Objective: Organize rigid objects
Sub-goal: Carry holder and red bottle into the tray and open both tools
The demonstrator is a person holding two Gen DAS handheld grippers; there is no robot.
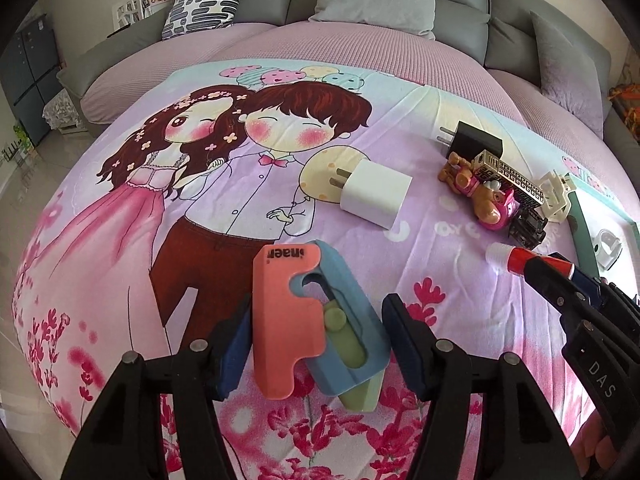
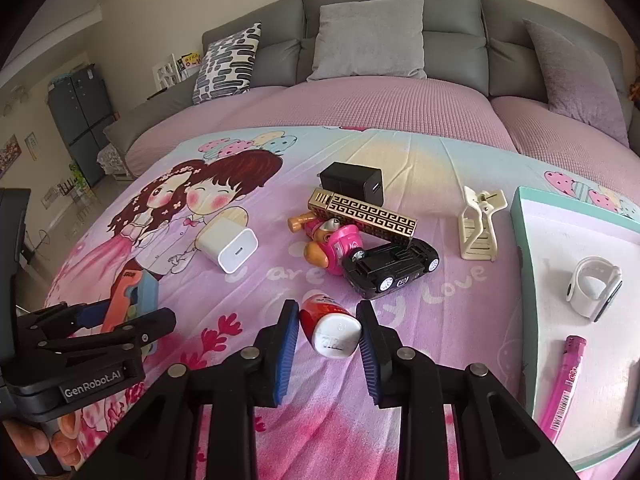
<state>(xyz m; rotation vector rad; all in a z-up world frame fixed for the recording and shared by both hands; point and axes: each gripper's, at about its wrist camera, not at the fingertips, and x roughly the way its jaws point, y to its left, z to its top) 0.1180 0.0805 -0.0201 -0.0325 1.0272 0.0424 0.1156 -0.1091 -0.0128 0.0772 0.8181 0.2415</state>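
My left gripper [image 1: 316, 344] is open around a salmon, blue and green plastic toy [image 1: 316, 320] lying on the cartoon bedsheet [image 1: 200, 184]; the pads stand a little off its sides. My right gripper [image 2: 328, 340] is open around a red and white tube [image 2: 330, 326], also seen in the left wrist view [image 1: 524, 258]. A white charger [image 2: 228, 248], a black charger [image 2: 352, 182], a gold lighter [image 2: 364, 214], a pink toy dog [image 2: 332, 246], a black toy car [image 2: 392, 270] and a cream clip [image 2: 478, 230] lie on the sheet beyond.
A teal-edged tray [image 2: 524, 248] at the right holds a white watch holder [image 2: 592, 288] and a pink pen [image 2: 564, 380]. A grey sofa back with cushions [image 2: 368, 40] runs behind. The floor drops off at the left.
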